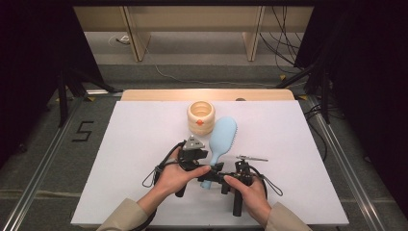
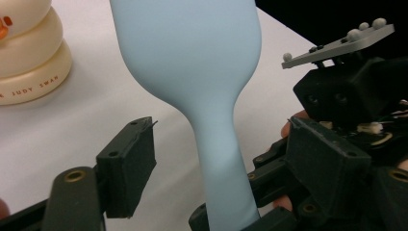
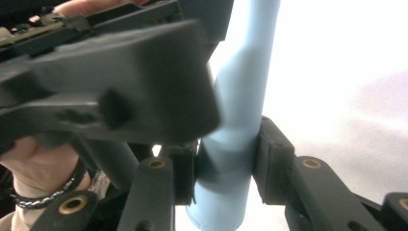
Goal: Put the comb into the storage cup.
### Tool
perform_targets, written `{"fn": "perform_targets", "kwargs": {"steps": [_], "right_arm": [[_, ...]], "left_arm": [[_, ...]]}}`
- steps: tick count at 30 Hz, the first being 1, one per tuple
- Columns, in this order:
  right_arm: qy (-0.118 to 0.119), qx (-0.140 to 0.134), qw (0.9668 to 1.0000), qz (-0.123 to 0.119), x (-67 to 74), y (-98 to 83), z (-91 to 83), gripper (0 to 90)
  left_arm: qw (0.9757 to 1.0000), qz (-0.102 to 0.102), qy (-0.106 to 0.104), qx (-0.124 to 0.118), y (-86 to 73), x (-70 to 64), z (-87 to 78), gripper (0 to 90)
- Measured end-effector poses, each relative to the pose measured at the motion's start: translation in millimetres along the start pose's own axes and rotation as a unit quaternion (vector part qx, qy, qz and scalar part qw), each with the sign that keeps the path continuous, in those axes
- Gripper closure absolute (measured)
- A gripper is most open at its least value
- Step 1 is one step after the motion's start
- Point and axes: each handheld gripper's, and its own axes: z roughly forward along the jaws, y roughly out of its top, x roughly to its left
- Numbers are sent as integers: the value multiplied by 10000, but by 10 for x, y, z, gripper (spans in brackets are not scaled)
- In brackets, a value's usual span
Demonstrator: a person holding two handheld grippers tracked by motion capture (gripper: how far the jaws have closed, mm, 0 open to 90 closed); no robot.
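We have the pale blue plastic paddle hairbrush (image 1: 222, 140) lying on the white-covered bench (image 1: 139, 144), head towards the far edge and handle towards us, between our two hands near the front middle. Our right gripper (image 3: 226, 166) is clamped on the end of the handle: in the right gripper view both pads press the blue shaft from either side. Our left gripper (image 2: 192, 178) stands with its jaws apart around the handle's neck. In the left gripper view one pad (image 2: 131, 166) sits clear of the blue surface with white bench showing in the gap, so we judge it released, not holding.

The cream, ring-stacked toy jar with an orange beak (image 1: 200, 117) stands just beyond the brush head, near it but apart as far as we can tell.

From here the brush hangs on a single grip at the very end of a long, smooth, tapering handle. We think the main risk is the head's weight turning the brush in the pads if we lift, so that it droops or slips out. The two grippers are also crowded together; the left one looms large and blurred right in front of the right gripper's camera, so drawing it back carelessly could knock the right gripper or nudge the handle. A swing of the head towards the far side could tip the toy jar.
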Motion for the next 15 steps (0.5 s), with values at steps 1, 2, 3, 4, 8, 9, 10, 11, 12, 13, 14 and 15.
{"fn": "perform_targets", "kwargs": {"steps": [1, 2, 3, 4, 8, 9, 10, 11, 12, 13, 14, 15], "right_arm": [[1, -11, 10000, 4, -3, -1, -2, 658], [-2, -16, 10000, 13, -5, -2, -3, 657], [-13, -12, 10000, 3, -6, -3, -2, 657], [-16, -10, 10000, -3, -5, -4, -3, 658], [-3, -21, 10000, 3, 2, -4, -2, 658], [-2, -23, 10000, 4, 0, -3, -2, 658], [-18, -18, 10000, -3, -2, -4, -3, 658], [-28, -22, 10000, -13, -5, -5, -4, 658], [-10, -36, 10000, -4, -9, -6, -4, 658], [-7, -30, 10000, 3, -9, -5, -6, 658], [-18, -20, 10000, -4, -7, -4, -8, 658], [-19, -28, 10000, -9, -4, -3, -9, 658]], "left_arm": [[10000, -18, -15, -39, 11, -2, -16, 239], [10000, -4, -20, -43, 24, -2, -37, 232], [10000, 7, -11, -68, 38, -2, -55, 220], [9999, 2, -7, -103, 52, 0, -73, 211], [9998, -51, 3, -183, 94, 23, -122, 165], [9998, -60, 13, -185, 100, 32, -125, 152], [9998, -37, 49, -176, 105, 41, -127, 146], [9998, 10, 104, -177, 111, 48, -123, 117], [9997, 56, 157, -180, 119, 54, -118, 58], [9996, 90, 202, -181, 128, 59, -115, 10], [9995, 128, 242, -181, 140, 65, -114, 0], [9994, 151, 265, -170, 156, 71, -112, 0]]}}
